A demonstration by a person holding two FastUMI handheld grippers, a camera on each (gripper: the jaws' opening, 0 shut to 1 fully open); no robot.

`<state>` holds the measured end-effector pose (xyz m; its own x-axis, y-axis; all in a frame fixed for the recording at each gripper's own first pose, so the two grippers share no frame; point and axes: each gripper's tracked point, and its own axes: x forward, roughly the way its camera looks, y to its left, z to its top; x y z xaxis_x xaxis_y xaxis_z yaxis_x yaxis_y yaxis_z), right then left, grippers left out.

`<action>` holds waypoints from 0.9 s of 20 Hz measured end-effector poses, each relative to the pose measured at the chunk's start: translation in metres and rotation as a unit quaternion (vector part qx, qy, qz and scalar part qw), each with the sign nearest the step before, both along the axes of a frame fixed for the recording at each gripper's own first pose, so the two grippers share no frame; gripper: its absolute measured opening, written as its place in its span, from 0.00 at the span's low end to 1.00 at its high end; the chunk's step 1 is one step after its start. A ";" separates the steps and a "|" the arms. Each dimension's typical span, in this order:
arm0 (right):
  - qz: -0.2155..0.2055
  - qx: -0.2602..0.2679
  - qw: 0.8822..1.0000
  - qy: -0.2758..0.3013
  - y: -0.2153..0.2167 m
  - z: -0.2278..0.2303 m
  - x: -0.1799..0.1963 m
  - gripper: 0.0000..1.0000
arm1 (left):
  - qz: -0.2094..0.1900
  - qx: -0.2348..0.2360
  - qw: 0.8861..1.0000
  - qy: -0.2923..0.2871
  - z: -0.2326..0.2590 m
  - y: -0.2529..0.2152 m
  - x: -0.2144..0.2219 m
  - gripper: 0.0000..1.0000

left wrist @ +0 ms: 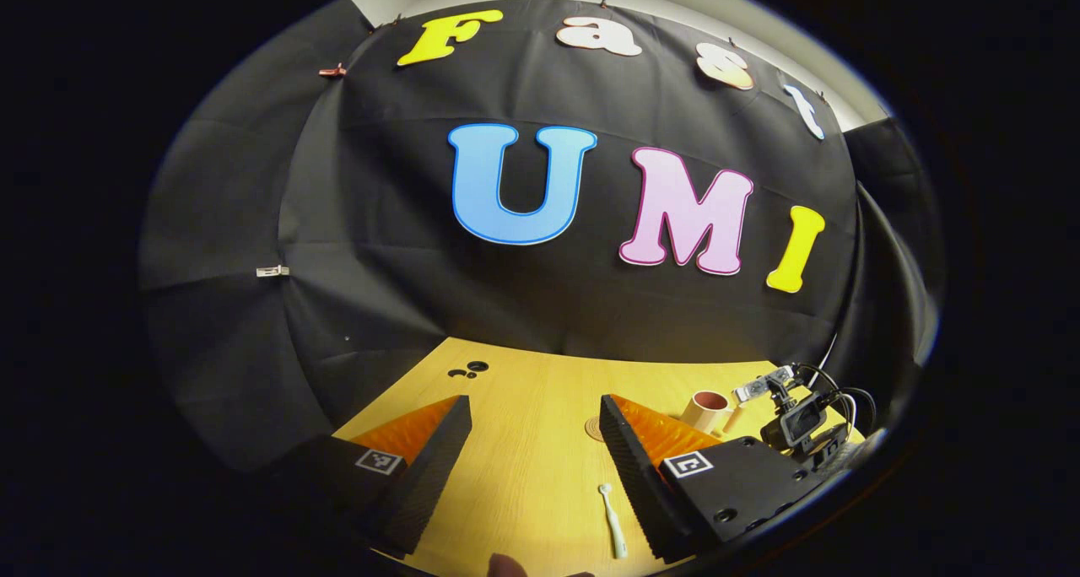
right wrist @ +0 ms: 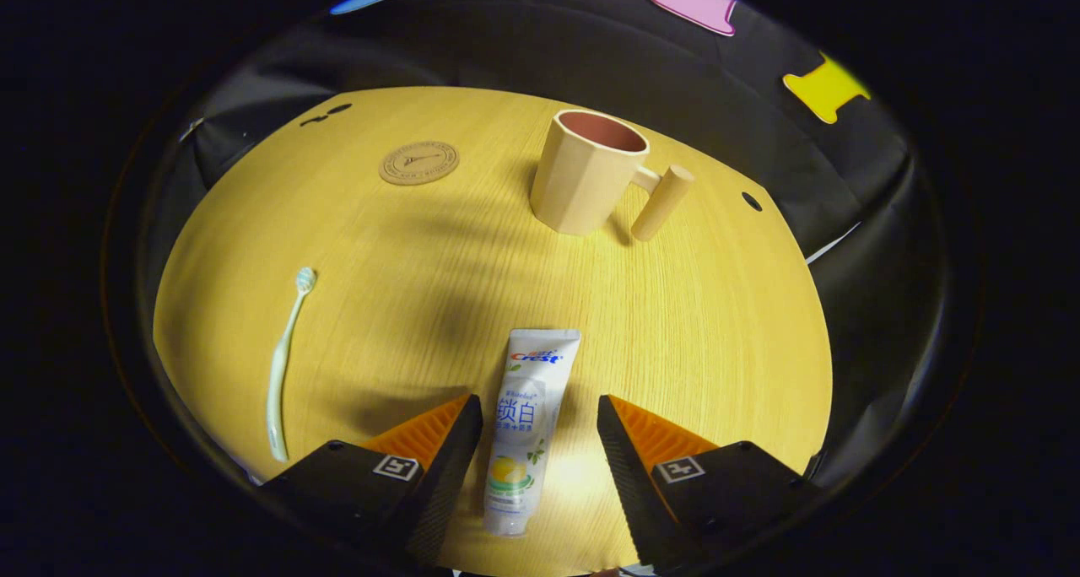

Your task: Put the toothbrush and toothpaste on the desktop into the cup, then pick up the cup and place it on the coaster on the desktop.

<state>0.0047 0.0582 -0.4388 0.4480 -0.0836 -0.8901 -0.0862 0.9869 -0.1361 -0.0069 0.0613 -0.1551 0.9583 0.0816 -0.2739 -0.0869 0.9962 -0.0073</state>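
Observation:
In the right gripper view, a white toothpaste tube (right wrist: 526, 429) lies flat on the wooden desktop (right wrist: 726, 332) between the fingers of my right gripper (right wrist: 540, 412), which stands open around it without pressing. A pale toothbrush (right wrist: 285, 362) lies to the left. The beige cup (right wrist: 586, 172) with a peg handle stands upright farther back, and a round coaster (right wrist: 418, 163) lies left of it. In the left gripper view, my left gripper (left wrist: 535, 408) is open over the desktop (left wrist: 523, 391), with the toothbrush (left wrist: 613, 520) beside its right finger. The cup (left wrist: 707, 410), the coaster (left wrist: 594, 428) and the other gripper (left wrist: 801, 417) are to the right.
Small dark holes (right wrist: 325, 115) mark the desktop's far left corner, and another hole (right wrist: 751, 200) sits right of the cup. Black cloth walls close in the desk at the back and sides. Cables (left wrist: 844, 396) trail behind the other gripper at the right.

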 end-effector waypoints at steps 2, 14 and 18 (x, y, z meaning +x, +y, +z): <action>-0.004 0.002 1.000 0.003 0.002 -0.005 0.005 0.82 | 0.006 -0.003 1.000 -0.001 0.000 0.002 -0.003 0.97; -0.027 0.066 0.997 0.026 0.007 -0.009 0.000 0.17 | 0.014 -0.018 1.000 0.001 -0.003 -0.004 -0.012 0.96; -0.030 0.136 0.990 -0.030 0.010 0.014 -0.002 0.14 | -0.003 -0.020 1.000 0.010 -0.009 -0.023 -0.004 0.94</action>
<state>0.0031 0.0686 -0.4245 0.5015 0.1279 -0.8557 -0.0262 0.9908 0.1327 -0.0109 0.0386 -0.1636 0.9528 0.0652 -0.2967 -0.0820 0.9956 -0.0446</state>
